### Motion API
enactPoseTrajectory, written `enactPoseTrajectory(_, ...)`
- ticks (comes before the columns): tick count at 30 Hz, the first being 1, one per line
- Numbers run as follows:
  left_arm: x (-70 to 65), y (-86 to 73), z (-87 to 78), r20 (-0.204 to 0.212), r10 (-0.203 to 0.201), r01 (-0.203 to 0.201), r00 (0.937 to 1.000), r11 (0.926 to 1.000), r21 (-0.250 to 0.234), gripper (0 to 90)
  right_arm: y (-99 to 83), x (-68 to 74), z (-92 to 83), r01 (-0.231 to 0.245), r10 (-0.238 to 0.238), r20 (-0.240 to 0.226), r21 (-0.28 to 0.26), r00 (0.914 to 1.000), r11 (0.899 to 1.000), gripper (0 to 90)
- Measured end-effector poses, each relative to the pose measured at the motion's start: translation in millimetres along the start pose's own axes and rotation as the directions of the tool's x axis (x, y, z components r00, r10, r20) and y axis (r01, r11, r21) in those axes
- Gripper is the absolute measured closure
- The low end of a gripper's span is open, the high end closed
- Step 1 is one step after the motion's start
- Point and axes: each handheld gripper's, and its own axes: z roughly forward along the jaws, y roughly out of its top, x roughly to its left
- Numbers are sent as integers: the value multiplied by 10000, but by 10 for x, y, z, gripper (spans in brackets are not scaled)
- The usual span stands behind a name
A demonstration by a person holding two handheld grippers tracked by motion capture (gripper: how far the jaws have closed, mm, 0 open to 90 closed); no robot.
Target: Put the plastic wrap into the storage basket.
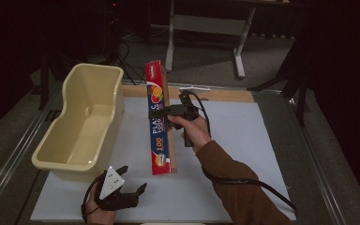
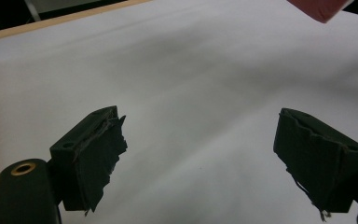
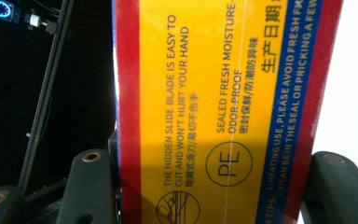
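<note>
Presently the long red-and-yellow cardboard cling-film box (image 1: 159,117) hangs clear above the white desk (image 1: 243,140), just beside the cream plastic tub (image 1: 82,124), pinched across its narrow width near mid-length by the right claw (image 1: 171,112); the right gripper view shows both jaws bearing on its opposite faces (image 3: 223,116). Such a box is probably light and stiff, with thin, glossy walls liable to slip or dent; a mid-length hold balances it. The left claw (image 1: 122,180), spread and empty, rests low over the desk's near edge.
</note>
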Motion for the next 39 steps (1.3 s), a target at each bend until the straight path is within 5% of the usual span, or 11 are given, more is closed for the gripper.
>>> enactPoseTrajectory(17,-11,-1,-10,36,43,-43,10000,10000,-35,154,60,223,204,95,-108,-441,-278,9990,9996,414)
enactPoseTrajectory(29,-16,-4,-24,15,-51,52,10000,9999,-154,154,186,337,406,-591,536,-1103,-472,9924,9971,414)
enactPoseTrajectory(39,-20,-4,-33,36,-79,79,10000,9997,-216,154,283,409,529,-756,679,-1193,-608,9905,9953,414)
